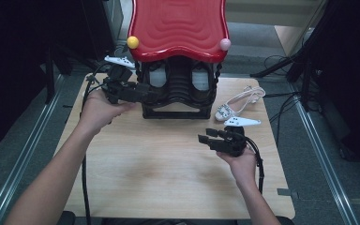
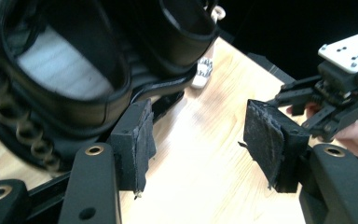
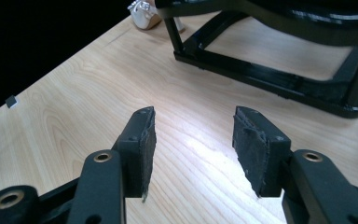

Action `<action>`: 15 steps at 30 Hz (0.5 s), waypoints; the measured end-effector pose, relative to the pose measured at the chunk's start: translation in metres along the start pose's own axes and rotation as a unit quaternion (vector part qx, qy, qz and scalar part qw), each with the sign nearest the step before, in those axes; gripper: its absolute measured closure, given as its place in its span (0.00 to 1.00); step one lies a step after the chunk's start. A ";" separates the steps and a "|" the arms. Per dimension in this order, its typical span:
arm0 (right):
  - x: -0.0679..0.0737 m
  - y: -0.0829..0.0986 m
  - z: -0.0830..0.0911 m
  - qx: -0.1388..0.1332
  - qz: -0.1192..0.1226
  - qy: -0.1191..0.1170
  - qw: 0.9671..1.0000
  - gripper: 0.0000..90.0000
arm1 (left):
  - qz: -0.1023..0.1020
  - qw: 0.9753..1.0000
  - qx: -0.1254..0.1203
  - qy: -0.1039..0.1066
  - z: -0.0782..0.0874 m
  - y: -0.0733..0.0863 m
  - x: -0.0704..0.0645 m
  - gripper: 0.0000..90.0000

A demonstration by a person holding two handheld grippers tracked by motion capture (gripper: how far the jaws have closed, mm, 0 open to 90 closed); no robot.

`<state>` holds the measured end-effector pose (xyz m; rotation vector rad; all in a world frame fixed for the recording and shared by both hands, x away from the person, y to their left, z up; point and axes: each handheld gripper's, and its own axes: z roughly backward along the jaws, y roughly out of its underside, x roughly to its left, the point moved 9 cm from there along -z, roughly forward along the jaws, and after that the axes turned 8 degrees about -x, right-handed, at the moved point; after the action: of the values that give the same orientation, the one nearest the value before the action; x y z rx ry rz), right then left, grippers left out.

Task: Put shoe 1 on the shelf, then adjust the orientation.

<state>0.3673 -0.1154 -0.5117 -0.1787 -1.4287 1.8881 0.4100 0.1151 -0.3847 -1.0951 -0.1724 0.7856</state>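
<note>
Left gripper [image 1: 145,92] at the black shoe rack [image 1: 178,89], centre-top of frame.
Its fingers [image 2: 133,140] gape wide beside a black shoe [image 2: 65,79], gripping nothing; right gripper [image 1: 207,137] hovers open, empty, over the desk [image 1: 159,173].

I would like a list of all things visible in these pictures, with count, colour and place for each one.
shoe rack: one, black frame under a red wavy top, far middle of the table
black shoes: apparently a pair, on the rack's shelf
balls: two, one yellow and one pink, at the red top's front corners
white sandal: one, on the table right of the rack
table: one, light wood
left gripper: one, black, open, beside the shoes
right gripper: one, black, open, over bare wood
</note>
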 end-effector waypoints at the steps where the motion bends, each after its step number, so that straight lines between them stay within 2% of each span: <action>1: -0.002 0.002 0.001 0.000 0.000 0.002 1.000 0.56 | 0.004 1.000 0.000 -0.002 0.001 0.004 0.002 0.47; 5: -0.008 0.008 0.003 0.004 -0.002 0.011 1.000 0.56 | 0.015 1.000 0.002 -0.007 0.002 0.018 0.013 0.48; 7: -0.010 0.010 0.004 0.005 -0.013 0.012 1.000 0.56 | 0.011 1.000 0.009 -0.010 0.003 0.024 0.018 0.51; 9: -0.012 0.011 0.005 0.003 -0.013 0.014 1.000 0.57 | 0.010 1.000 0.011 -0.015 0.004 0.029 0.023 0.54; 12: -0.017 0.012 0.008 0.004 -0.012 0.021 1.000 0.57 | 0.014 1.000 0.013 -0.019 0.005 0.035 0.030 0.61; 15: -0.020 0.011 0.009 0.000 -0.015 0.026 1.000 0.57 | 0.008 1.000 0.010 -0.026 0.007 0.041 0.039 0.71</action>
<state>0.3713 -0.1362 -0.5242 -0.2032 -1.3895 1.8451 0.4147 0.1542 -0.4258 -1.0579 -0.2005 0.8287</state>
